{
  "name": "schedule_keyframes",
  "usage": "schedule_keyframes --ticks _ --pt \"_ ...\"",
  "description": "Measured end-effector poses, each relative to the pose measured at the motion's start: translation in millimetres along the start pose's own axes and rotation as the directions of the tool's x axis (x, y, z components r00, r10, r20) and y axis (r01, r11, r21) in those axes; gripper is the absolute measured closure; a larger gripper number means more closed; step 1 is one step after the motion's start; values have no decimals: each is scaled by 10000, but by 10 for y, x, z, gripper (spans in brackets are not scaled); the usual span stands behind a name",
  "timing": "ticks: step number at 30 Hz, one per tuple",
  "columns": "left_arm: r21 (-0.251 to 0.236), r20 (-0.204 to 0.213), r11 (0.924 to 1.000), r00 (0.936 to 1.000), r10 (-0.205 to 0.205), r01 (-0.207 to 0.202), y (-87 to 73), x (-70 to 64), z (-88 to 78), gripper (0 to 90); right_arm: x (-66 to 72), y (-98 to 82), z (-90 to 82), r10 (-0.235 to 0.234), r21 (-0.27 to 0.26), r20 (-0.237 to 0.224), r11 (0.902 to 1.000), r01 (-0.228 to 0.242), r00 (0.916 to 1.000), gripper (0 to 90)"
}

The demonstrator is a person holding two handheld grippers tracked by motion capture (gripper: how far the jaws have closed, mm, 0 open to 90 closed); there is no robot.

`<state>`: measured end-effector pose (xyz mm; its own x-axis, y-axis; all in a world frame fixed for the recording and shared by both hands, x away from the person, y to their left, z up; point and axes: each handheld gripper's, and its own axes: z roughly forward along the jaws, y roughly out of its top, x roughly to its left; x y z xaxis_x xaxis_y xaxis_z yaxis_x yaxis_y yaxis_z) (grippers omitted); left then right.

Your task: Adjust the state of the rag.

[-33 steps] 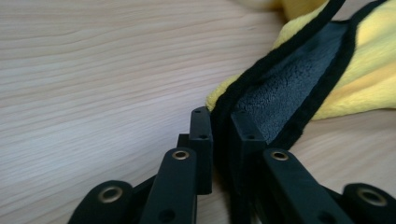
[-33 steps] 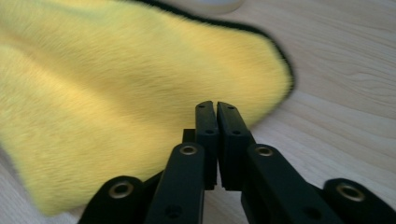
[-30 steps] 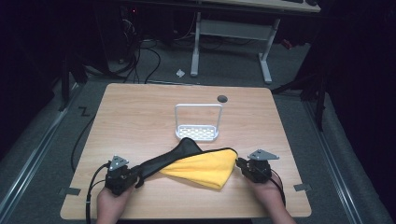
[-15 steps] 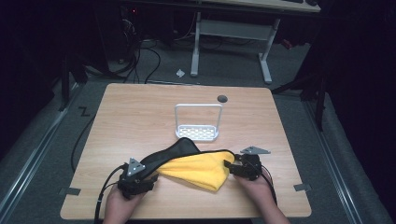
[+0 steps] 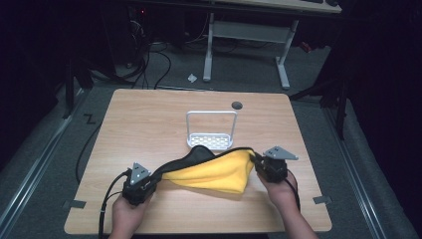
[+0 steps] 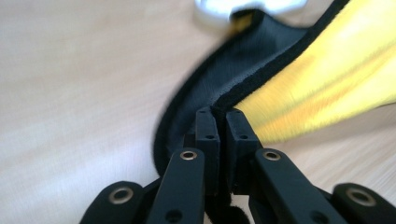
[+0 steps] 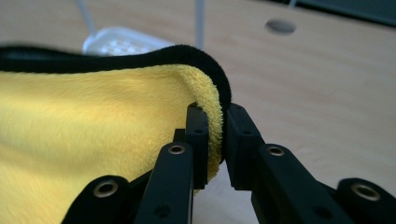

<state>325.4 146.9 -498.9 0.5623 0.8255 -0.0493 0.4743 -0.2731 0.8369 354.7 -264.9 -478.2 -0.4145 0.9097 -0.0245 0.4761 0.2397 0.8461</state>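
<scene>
Yellow plush on one face and dark grey with black piping on the other, the cloth (image 5: pixel 214 172) hangs stretched between both claws over the near half of the pale wood-grain bench (image 5: pixel 149 119). The left claw (image 5: pixel 149 179), at about 7 o'clock, has just closed and pinches the black-edged corner tight. The right claw (image 5: pixel 256 164), at about 4 o'clock, has also just closed, clamping the folded fluffy edge. A white wire rack (image 5: pixel 211 130) with a perforated base stands just beyond the cloth. The right gripper view reveals the cloth's (image 7: pixel 93 135) looped pile; the left gripper view shows its smoother dark backing (image 6: pixel 210 79). No writing is legible.
</scene>
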Motion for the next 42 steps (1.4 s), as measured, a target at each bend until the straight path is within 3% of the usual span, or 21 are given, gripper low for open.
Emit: schedule_keyframes --ticks 3,7,10,12,14,17,20,23,26,32,35,38,40,42 --pt "-547 -87 9984 9999 109 -113 166 -10 -63 854 -103 261 -94 70 -544 188 9985 -60 9998 810" --pt "-1287 -57 9916 9999 102 -108 343 -39 -158 853 -126 619 -293 -280 -1447 540 9888 356 9981 801" --pt "-1002 212 9942 9989 408 -385 289 -101 -160 849 -70 688 -419 -436 -1752 552 9831 527 9975 791" --pt "-488 569 9978 9972 486 -459 144 -134 -127 847 -14 580 -436 -565 -1597 395 9852 621 9976 785" --pt "349 893 9974 9942 592 -625 -60 -166 -79 845 85 303 -433 -757 -1129 137 9906 768 9970 783" --pt "1190 1190 9901 9910 607 -749 -285 -207 -24 839 185 -28 -407 -793 -564 -203 9954 780 9966 783" --pt "1760 1510 9822 9878 388 -655 -393 -226 26 814 259 -298 -371 -897 -4 -425 9960 897 9951 781" --pt "1726 1665 9842 9860 103 -395 -395 -216 27 781 278 -494 -302 -679 779 -857 9942 746 9940 777" --pt "1687 2052 9855 9785 -184 -169 -381 -219 25 682 279 -598 -193 -680 1349 -1101 9874 827 9916 772" --pt "817 2438 9961 9697 124 -332 -236 -249 -107 516 274 -607 -144 -769 1349 -1096 9866 915 9910 773" --pt "546 2315 9982 9728 105 -238 -181 -190 -171 487 281 -606 -146 -886 1367 -1084 9852 1031 9902 773" --pt "334 2200 9994 9754 -164 93 -126 -58 -205 467 276 -601 -140 -972 1358 -1112 9844 1120 9890 772" --pt "269 2207 9985 9739 -534 486 -63 56 -173 467 274 -601 -138 -984 1349 -1130 9844 1133 9887 772" --pt "313 1980 9982 9786 -569 517 23 143 -63 473 270 -604 -138 -1024 1330 -1152 9841 1175 9881 771"
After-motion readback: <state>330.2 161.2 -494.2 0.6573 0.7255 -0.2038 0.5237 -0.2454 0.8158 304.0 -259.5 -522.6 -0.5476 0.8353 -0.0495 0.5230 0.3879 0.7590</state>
